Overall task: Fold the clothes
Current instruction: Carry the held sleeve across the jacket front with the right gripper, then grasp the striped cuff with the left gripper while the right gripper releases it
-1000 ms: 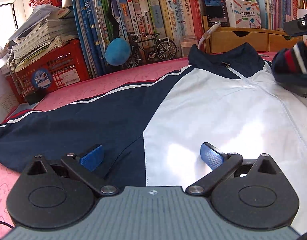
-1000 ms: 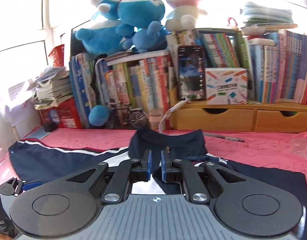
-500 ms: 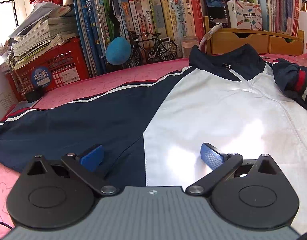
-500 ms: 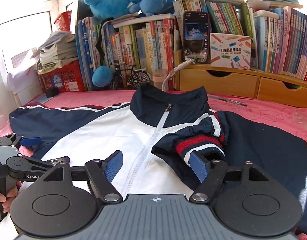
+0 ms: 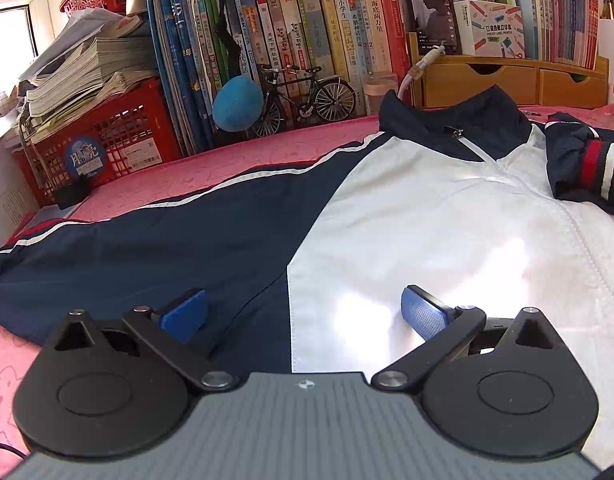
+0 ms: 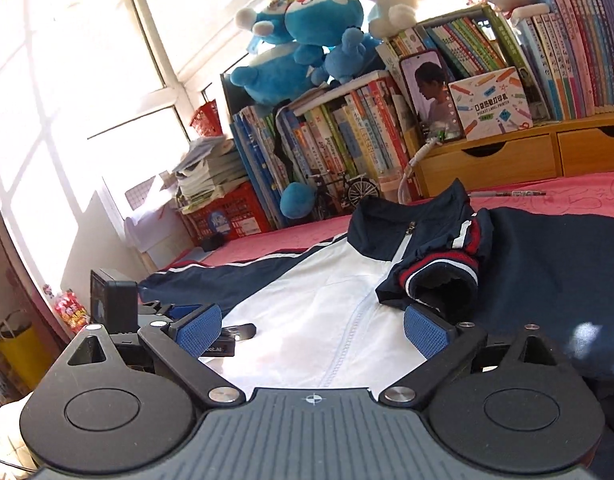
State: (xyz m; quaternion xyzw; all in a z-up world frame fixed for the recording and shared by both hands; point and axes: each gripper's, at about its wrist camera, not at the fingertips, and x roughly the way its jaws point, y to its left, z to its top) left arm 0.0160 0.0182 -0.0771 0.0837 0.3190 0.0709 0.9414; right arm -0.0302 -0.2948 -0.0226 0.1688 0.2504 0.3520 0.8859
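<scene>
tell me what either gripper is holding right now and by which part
Nothing. The left gripper and right gripper are both open over the jacket.

Left gripper [image 5: 305, 314], right gripper [image 6: 311, 330]: black linkages, blue textured pads, silver screws, grey ribbed body.

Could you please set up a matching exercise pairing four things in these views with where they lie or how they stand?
Things:
1. folded sleeve cuff
2. left sleeve
3. model bicycle
4. right gripper

States:
A. open above the jacket
B. stretched flat sideways
C. lying on the jacket's chest
D. standing before the books

Pairs: 1-C, 2-B, 3-D, 4-A
</scene>
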